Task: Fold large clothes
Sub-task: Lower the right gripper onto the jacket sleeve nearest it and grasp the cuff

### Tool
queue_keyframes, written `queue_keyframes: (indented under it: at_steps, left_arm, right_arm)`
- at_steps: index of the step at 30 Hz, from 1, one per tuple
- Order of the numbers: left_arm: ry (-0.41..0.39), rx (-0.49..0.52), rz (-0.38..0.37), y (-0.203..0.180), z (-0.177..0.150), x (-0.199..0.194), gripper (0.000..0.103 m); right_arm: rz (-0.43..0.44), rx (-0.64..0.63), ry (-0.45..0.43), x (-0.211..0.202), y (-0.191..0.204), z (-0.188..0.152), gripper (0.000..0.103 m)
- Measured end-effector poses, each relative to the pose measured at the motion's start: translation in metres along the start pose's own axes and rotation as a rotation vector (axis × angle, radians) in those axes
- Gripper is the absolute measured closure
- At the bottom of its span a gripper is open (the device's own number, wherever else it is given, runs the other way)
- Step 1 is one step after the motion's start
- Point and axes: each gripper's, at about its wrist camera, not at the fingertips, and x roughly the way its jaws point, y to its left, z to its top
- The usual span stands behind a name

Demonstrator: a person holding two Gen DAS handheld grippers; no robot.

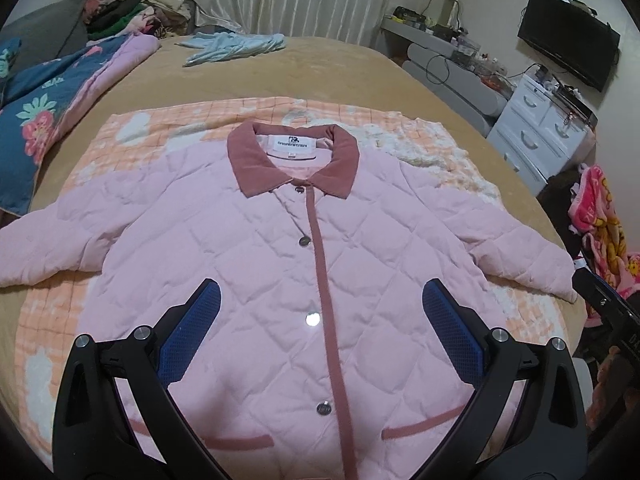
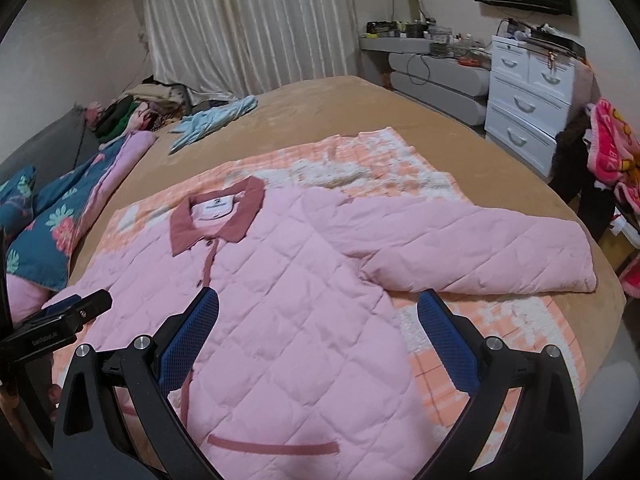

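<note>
A pink quilted jacket [image 1: 248, 248] with a dusty-rose collar [image 1: 292, 158] lies flat, front up and buttoned, on an orange-and-white blanket [image 1: 120, 140]. Both sleeves spread out to the sides; the right sleeve [image 2: 480, 248] reaches toward the bed's edge. My left gripper [image 1: 320, 300] hovers open above the jacket's middle, nothing between its blue pads [image 1: 192, 332]. My right gripper [image 2: 318, 312] is open too, over the jacket's right side below the armpit. The left gripper's body [image 2: 60, 320] shows at the left of the right wrist view.
The tan bed [image 1: 340, 68] carries a light-blue garment [image 1: 236, 46] at the far end, a floral quilt [image 1: 44, 116] and a clothes pile [image 1: 132, 12] at left. A white drawer unit [image 2: 528, 96], a wall TV [image 1: 568, 36] and a pink blanket [image 2: 616, 148] stand at right.
</note>
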Motion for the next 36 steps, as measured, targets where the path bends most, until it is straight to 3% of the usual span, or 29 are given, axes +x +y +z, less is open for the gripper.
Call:
queue_keyframes:
  at_steps: [15,36]
  left_arm:
    - [0.060,0.020,-0.003,-0.025,0.017,0.052,0.008]
    - [0.131,0.033,0.044,-0.040,0.024,0.126,0.008]
  right_arm:
    - [-0.106,0.195,-0.002,0.042,-0.086,0.015,0.004]
    - [-0.256,0.517,0.074,0.112,-0.224,-0.016,0.004]
